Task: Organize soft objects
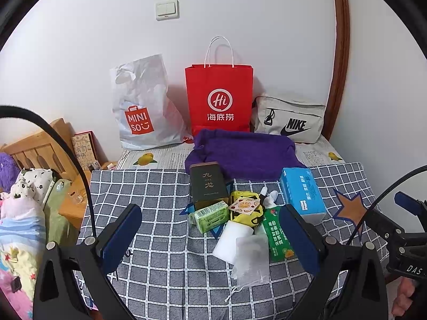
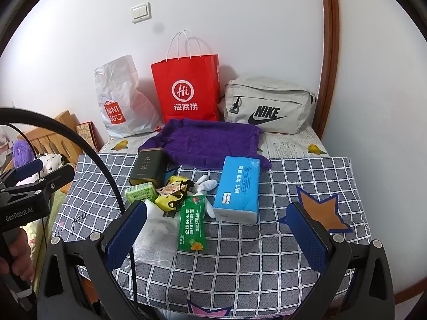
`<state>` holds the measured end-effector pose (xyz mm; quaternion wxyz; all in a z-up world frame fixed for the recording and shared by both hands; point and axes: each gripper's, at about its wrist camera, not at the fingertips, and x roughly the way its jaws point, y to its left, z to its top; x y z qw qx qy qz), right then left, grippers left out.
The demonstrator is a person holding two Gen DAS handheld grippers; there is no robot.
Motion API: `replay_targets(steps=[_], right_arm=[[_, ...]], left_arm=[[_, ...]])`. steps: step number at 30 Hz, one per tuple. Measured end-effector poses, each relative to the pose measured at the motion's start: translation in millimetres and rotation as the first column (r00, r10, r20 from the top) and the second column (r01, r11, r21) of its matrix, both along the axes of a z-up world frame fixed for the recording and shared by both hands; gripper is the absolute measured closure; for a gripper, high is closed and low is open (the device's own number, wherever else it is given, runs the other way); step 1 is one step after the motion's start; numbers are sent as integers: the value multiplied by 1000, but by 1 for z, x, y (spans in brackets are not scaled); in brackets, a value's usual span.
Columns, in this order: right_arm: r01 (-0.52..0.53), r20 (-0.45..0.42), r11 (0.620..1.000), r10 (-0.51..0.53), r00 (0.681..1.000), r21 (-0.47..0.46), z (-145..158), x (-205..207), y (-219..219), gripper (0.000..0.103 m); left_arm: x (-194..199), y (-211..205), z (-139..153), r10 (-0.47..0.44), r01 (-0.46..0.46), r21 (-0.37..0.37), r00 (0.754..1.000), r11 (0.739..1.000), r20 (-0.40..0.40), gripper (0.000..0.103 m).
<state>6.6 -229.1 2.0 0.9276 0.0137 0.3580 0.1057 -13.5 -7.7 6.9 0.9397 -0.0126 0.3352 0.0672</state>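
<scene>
While both grippers hang short of the pile, nothing is held: we have the left gripper [image 1: 210,236] with jaws spread wide and empty, and the right gripper [image 2: 217,229] the same.

Soft stuff sits clustered mid-desk on the grey checked cloth [image 2: 280,253]: blue soft pack of tissues [image 2: 238,189], green flat snack sachet [image 2: 192,224], clear crinkly plastic pouch [image 1: 250,260], white foam block [image 1: 231,237], yellow printed fabric pouch [image 1: 246,208], white glove [image 2: 206,186]. Hard items touch the same pile: dark green tin box [image 1: 207,184], pale green carton [image 1: 210,216].

Key relation: the tissue pack lies ahead of the right jaws, slightly left of their centre line, long axis running away from us, roughly along the fingers. From the left view it sits off to the right, past the right finger. Right gripper looks nearer, so it is our pick.

Purple knitted bag [image 2: 210,140] lies open just behind the pile; likely the drop target, though the red paper bag [image 2: 188,90] behind it is an option.
</scene>
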Motion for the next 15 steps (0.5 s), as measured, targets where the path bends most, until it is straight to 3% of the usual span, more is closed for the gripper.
replay_targets(steps=[15], right_arm=[[0,0,1000,0,1000,-1,0,0,1,0]], left_arm=[[0,-1,-1,2,-2,-1,1000,1000,-3,0]])
